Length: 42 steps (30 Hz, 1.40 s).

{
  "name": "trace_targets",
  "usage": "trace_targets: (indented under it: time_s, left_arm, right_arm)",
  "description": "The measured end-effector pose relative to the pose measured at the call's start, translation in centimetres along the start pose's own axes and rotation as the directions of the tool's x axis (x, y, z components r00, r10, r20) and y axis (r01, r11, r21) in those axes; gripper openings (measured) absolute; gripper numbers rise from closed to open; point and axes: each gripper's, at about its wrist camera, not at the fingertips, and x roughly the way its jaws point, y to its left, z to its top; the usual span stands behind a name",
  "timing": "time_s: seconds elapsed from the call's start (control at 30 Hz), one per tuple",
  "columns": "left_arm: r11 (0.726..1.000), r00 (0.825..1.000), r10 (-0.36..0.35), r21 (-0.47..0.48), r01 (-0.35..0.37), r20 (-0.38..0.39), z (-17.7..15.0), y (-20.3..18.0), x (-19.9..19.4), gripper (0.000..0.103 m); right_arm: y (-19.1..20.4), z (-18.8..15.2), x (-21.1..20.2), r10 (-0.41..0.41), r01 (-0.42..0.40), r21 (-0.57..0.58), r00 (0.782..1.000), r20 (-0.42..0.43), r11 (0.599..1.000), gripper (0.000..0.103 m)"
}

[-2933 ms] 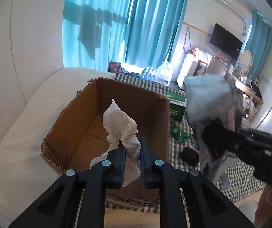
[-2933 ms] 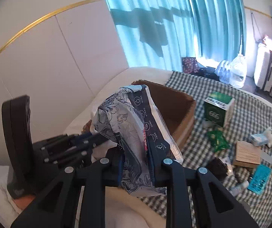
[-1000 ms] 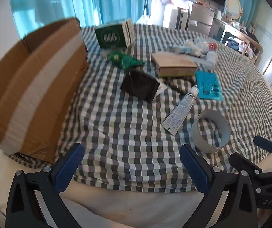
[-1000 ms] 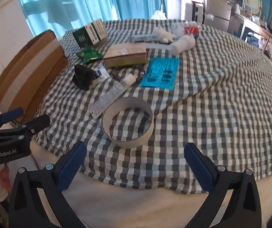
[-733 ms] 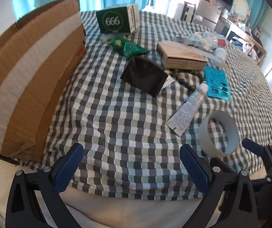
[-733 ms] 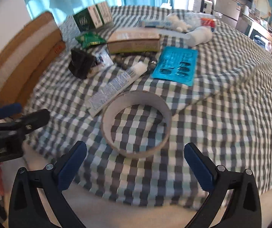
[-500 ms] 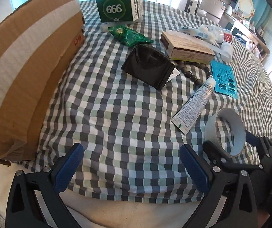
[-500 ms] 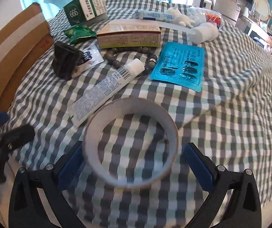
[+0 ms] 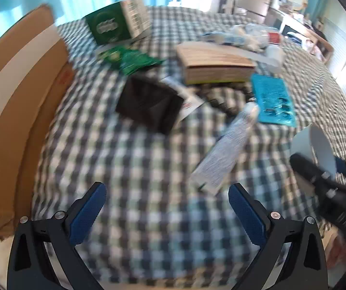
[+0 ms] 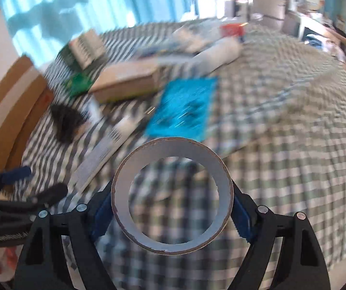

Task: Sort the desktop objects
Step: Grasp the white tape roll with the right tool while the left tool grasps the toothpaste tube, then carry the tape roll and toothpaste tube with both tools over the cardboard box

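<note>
Both views look steeply down and forward from above the near edge of the checked worktop [image 9: 148, 229]. The left wrist view sits nearer the cardboard box [image 9: 16, 111] at the left edge. Both share the blue blister pack [image 10: 185, 106] and brown carton [image 9: 211, 62].

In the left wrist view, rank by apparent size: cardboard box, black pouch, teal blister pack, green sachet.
1. cardboard box, though nearness to the camera inflates it.
2. black pouch.
3. teal blister pack and green sachet look alike; blur prevents ranking them.
</note>
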Motion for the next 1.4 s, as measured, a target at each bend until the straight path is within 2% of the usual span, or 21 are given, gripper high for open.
trace_targets:
  time_s: [0.1, 0.17, 0.23, 0.3, 0.33, 0.37, 0.4, 0.47, 0.5, 0.63, 0.83, 1.03, 1.2, 1.4]
  left_arm:
    - [0.998, 0.999, -0.041, 0.047, 0.039, 0.03, 1.0, -2.0, 0.5, 0.103]
    - [0.998, 0.999, -0.049, 0.043, 0.048, 0.023, 1.8, -3.0, 1.3, 0.101]
    - [0.995, 0.996, -0.092, 0.037, 0.092, 0.01, 2.8, -4.1, 2.2, 0.098]
    - [0.993, 0.994, -0.103, 0.054, 0.102, 0.029, 3.6, -4.9, 2.9, 0.096]
    - [0.992, 0.994, -0.105, 0.066, 0.103, 0.025, 4.0, -5.3, 3.5, 0.087]
    - [0.992, 0.995, -0.102, 0.078, 0.101, 0.014, 4.3, -5.6, 4.0, 0.059]
    - [0.99, 0.995, -0.104, 0.098, 0.105, -0.013, 4.6, -5.9, 4.6, 0.045]
    - [0.985, 0.994, -0.102, 0.137, 0.105, -0.028, 5.0, -6.8, 4.9, 0.028]
    - [0.981, 0.993, -0.112, 0.156, 0.116, -0.028, 5.1, -7.1, 4.6, 0.025]
    - [0.972, 0.988, -0.154, 0.179, 0.154, -0.016, 5.1, -7.4, 3.0, 0.025]
    - [0.97, 0.978, -0.204, 0.141, 0.197, 0.038, 4.5, -6.6, -1.0, 0.025]
    - [0.966, 0.968, -0.234, 0.134, 0.221, 0.092, 3.5, -5.4, -6.0, 0.025]
    - [0.966, 0.967, -0.24, 0.117, 0.229, 0.083, 3.1, -4.6, -8.4, 0.025]
    - [0.965, 0.958, -0.257, 0.094, 0.246, 0.124, 1.7, -3.5, -11.9, 0.025]
  right_arm:
    - [-2.6, 0.5, -0.9, -0.004, 0.001, 0.077, 1.0, 0.031, 0.997, 0.082]
    - [-4.1, 0.5, -1.1, -0.017, 0.012, 0.129, 0.999, 0.035, 0.992, 0.082]
    - [-4.8, 0.7, -1.2, -0.027, 0.021, 0.155, 0.999, 0.037, 0.988, 0.082]
    - [-5.2, 1.1, -1.1, -0.025, 0.018, 0.161, 0.999, 0.044, 0.987, 0.082]
    - [-5.3, 1.1, -1.3, -0.026, 0.018, 0.157, 0.998, 0.048, 0.987, 0.082]
    - [-5.3, 1.2, -1.3, -0.026, 0.017, 0.15, 0.998, 0.053, 0.989, 0.083]
    - [-5.3, 1.2, -1.2, -0.023, 0.016, 0.144, 0.998, 0.05, 0.989, 0.083]
    - [-5.6, 0.9, -1.3, -0.023, 0.017, 0.134, 0.999, 0.043, 0.991, 0.082]
    - [-5.7, 0.9, -1.2, -0.02, 0.015, 0.136, 0.999, 0.036, 0.991, 0.082]
    - [-5.7, 0.9, -1.5, -0.015, 0.008, 0.151, 0.999, 0.047, 0.989, 0.082]
    - [-5.2, 0.7, -3.4, -0.002, -0.008, 0.143, 0.998, 0.067, 0.99, 0.082]
    - [-3.5, 0.2, -6.7, 0.0, -0.011, 0.106, 0.994, 0.106, 0.994, 0.082]
    - [-2.1, -0.3, -9.1, 0.033, -0.044, 0.112, 0.994, 0.1, 0.993, 0.082]
    - [0.2, -0.7, -14.1, 0.045, -0.056, 0.066, 0.985, 0.164, 0.996, 0.082]
